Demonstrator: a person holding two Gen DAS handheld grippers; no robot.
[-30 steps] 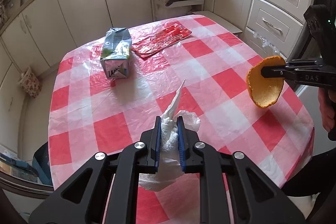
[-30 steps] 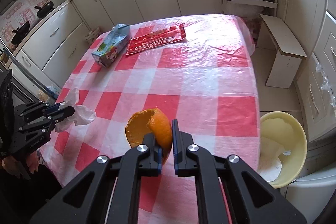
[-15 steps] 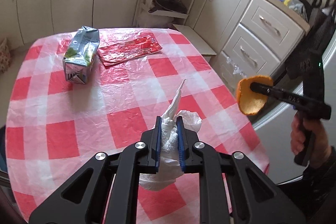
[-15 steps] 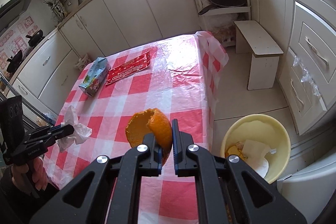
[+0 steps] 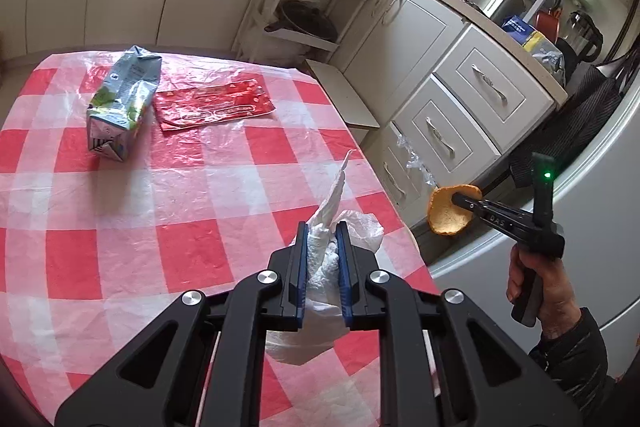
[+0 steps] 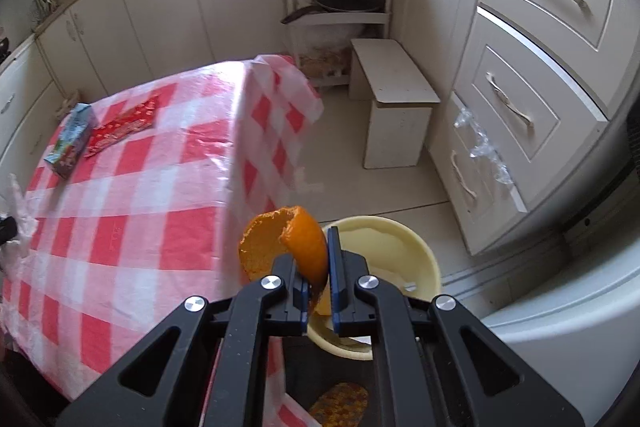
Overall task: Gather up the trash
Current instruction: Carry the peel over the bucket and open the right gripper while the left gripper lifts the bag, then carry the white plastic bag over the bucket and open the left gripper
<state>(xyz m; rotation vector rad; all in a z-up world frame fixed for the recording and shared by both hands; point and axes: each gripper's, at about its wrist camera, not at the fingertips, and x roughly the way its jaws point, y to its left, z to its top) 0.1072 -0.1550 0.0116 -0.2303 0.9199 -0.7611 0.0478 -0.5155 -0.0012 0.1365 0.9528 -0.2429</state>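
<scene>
Left gripper (image 5: 322,259) jaws pinch a crumpled white paper towel (image 5: 326,267) above the near edge of the desk (image 5: 132,211). Right gripper (image 6: 318,267) jaws pinch an orange peel (image 6: 288,247) past the desk's edge, over a yellow bin (image 6: 416,259) on the floor, paper scraps inside. On the checked cloth at the far end: a juice carton (image 5: 122,103) lying just beside a flat red wrapper (image 5: 212,105). White stool (image 6: 396,107) and drawers (image 6: 532,67) beyond the bin; nothing between peel and bin.
</scene>
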